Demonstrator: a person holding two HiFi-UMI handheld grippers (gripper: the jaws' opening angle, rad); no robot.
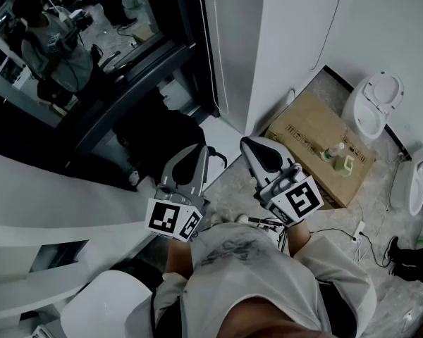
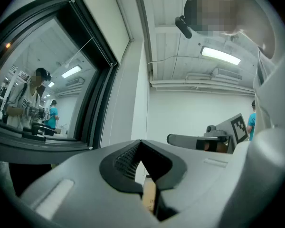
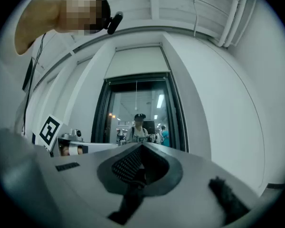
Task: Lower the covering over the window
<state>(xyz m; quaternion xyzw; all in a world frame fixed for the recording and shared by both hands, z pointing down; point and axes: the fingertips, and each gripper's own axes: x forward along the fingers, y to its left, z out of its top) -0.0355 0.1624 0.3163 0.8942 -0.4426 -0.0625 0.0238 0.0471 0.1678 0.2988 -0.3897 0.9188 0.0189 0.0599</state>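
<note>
The window [image 3: 138,113] has a dark frame, and behind its glass people stand in a lit room. Its covering, a pale roller blind [image 3: 137,63], sits rolled high at the top of the opening. A thin cord [image 3: 136,88] hangs down from the blind in front of the glass. My right gripper [image 3: 141,146] points up at the window, shut with nothing between its jaws. My left gripper [image 2: 141,142] is also shut and empty, with the window [image 2: 42,89] to its left. In the head view both grippers [image 1: 197,150] [image 1: 252,144] are held side by side before the person's chest, well short of the window [image 1: 92,55].
A white wall column [image 1: 268,41] stands right of the window. On the floor to the right lies a cardboard box [image 1: 317,146] with bottles on it, and beyond it white toilets [image 1: 375,104]. Cables [image 1: 352,234] run over the floor. A white curved seat [image 1: 106,308] is at the lower left.
</note>
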